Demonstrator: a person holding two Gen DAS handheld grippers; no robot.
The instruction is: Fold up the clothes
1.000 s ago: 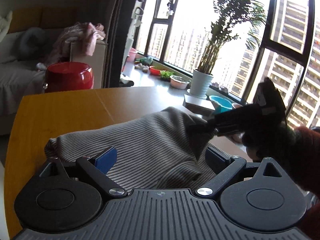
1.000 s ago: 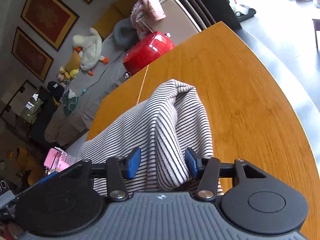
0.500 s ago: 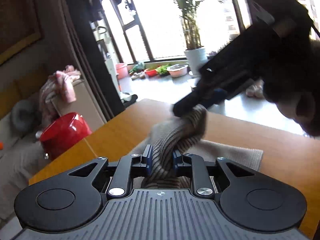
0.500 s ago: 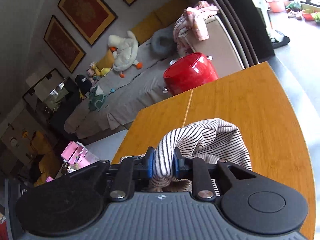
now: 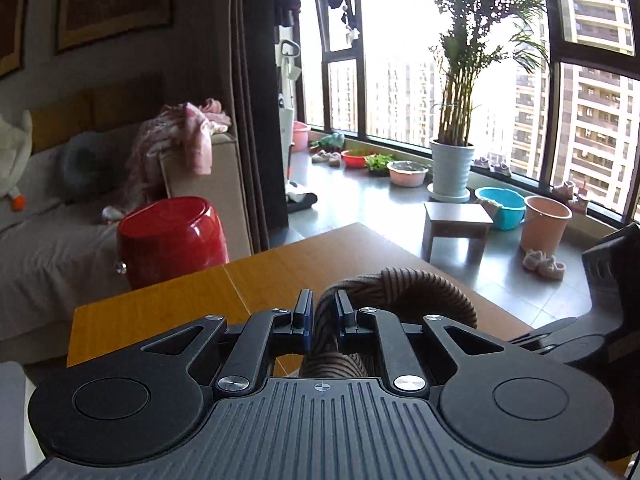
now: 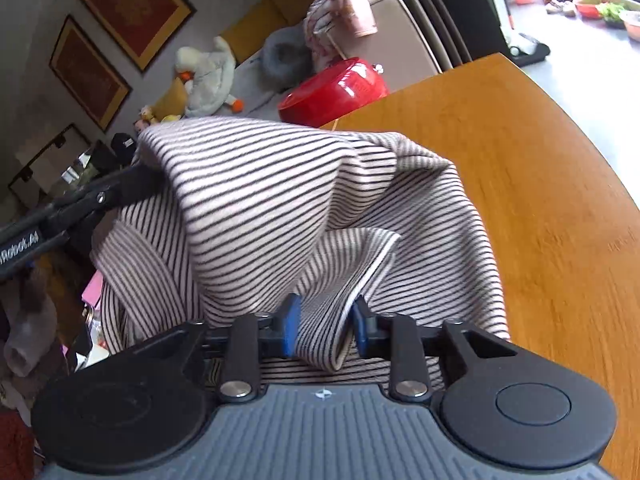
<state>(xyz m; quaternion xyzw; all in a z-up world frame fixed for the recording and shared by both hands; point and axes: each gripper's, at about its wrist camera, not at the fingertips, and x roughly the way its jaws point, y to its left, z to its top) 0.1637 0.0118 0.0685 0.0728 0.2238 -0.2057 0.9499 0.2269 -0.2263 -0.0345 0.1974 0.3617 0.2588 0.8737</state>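
Striped shirt (image 6: pixel 280 184) is hanging lifted above the wooden table (image 6: pixel 540 168), its top edge stretching between both grippers: right gripper (image 6: pixel 325 326) is clenching a fold nearest, left gripper (image 5: pixel 322 318) pinching the farther corner.

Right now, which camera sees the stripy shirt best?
The right wrist view. There the stripy shirt fills the middle, draped over the table. The left wrist view shows only a bunched fold, dark against the window, pinched in the left gripper.
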